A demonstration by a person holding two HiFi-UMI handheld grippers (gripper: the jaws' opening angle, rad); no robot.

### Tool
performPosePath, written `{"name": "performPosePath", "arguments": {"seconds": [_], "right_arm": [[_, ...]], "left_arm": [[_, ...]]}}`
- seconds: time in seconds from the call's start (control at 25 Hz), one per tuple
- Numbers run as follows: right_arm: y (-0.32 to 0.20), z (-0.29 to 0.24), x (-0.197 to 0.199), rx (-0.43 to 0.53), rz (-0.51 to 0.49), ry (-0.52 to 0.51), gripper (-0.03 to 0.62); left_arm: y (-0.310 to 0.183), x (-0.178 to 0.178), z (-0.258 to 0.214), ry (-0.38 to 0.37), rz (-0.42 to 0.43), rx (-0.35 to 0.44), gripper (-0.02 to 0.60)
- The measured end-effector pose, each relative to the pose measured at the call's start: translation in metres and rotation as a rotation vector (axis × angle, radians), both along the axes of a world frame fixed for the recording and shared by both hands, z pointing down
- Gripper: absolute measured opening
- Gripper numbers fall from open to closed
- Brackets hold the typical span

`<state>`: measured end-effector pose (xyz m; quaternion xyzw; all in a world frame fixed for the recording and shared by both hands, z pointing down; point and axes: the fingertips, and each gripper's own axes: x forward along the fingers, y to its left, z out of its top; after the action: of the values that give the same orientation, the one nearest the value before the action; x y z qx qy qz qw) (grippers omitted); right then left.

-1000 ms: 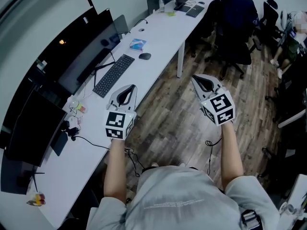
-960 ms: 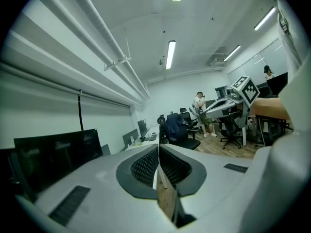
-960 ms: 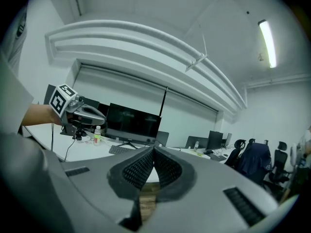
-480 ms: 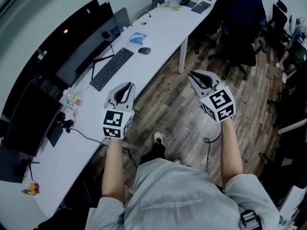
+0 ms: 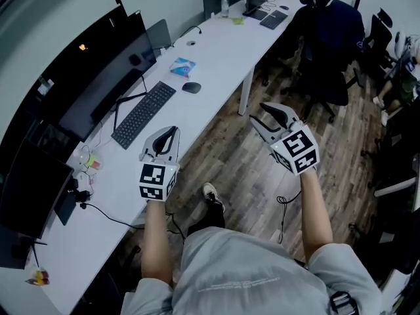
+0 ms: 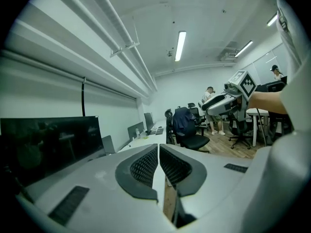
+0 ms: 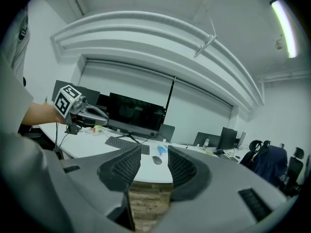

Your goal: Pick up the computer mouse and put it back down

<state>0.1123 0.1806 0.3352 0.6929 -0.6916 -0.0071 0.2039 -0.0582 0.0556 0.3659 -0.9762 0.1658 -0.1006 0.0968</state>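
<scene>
The dark computer mouse [image 5: 191, 87] lies on the long white desk [image 5: 226, 41], just beyond the end of a black keyboard [image 5: 143, 113]. My left gripper [image 5: 170, 132] is held in the air near the desk's front edge, short of the keyboard, its jaws shut with nothing between them [image 6: 158, 147]. My right gripper [image 5: 260, 114] hovers over the wooden floor to the right of the desk, jaws open and empty. In the right gripper view the mouse [image 7: 156, 160] shows far off through the gap of the right gripper [image 7: 154, 150].
Black monitors [image 5: 105, 77] line the desk's far side. A blue packet [image 5: 182, 66] lies beyond the mouse. Office chairs [image 5: 335, 38] stand on the wooden floor [image 5: 230, 156] to the right. Cables and small items sit at the desk's near left end [image 5: 88, 166].
The view has shifted as the person steps; a shoe now shows on the floor below. Both grippers have stayed raised, in the same states, away from the mouse.
</scene>
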Motion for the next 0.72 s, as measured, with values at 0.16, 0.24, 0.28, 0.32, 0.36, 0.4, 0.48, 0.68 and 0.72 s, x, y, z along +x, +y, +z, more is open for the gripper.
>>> {"name": "performPosePath", "arguments": {"seconds": [0.16, 0.24, 0.28, 0.32, 0.36, 0.4, 0.48, 0.68, 0.72], "right_arm": [[-0.052, 0.003, 0.027, -0.04, -0.006, 0.008, 0.19], [-0.085, 0.001, 0.036, -0.052, -0.019, -0.004, 0.196], [-0.101, 0.0, 0.041, -0.055, -0.026, -0.01, 0.198], [-0.118, -0.001, 0.045, -0.058, -0.033, -0.015, 0.2], [-0.134, -0.001, 0.05, -0.062, -0.038, -0.015, 0.204], [-0.15, -0.001, 0.054, -0.068, -0.043, -0.013, 0.207], [-0.183, 0.002, 0.061, -0.085, -0.056, -0.005, 0.21], [-0.259, 0.023, 0.07, -0.143, -0.101, -0.007, 0.235], [-0.272, 0.03, 0.071, -0.158, -0.11, -0.011, 0.238]], "left_arm": [[-0.053, 0.021, 0.011, -0.012, -0.015, -0.025, 0.017], [-0.084, 0.028, 0.011, -0.013, -0.025, -0.033, 0.015], [-0.099, 0.032, 0.01, -0.01, -0.03, -0.036, 0.015], [-0.114, 0.036, 0.008, -0.006, -0.036, -0.038, 0.015], [-0.129, 0.04, 0.007, -0.001, -0.043, -0.042, 0.017], [-0.144, 0.044, 0.006, 0.003, -0.049, -0.044, 0.017], [-0.173, 0.05, 0.004, 0.006, -0.062, -0.044, 0.017], [-0.232, 0.058, 0.014, -0.011, -0.09, -0.057, 0.017], [-0.24, 0.06, 0.017, -0.011, -0.095, -0.064, 0.017]]}}
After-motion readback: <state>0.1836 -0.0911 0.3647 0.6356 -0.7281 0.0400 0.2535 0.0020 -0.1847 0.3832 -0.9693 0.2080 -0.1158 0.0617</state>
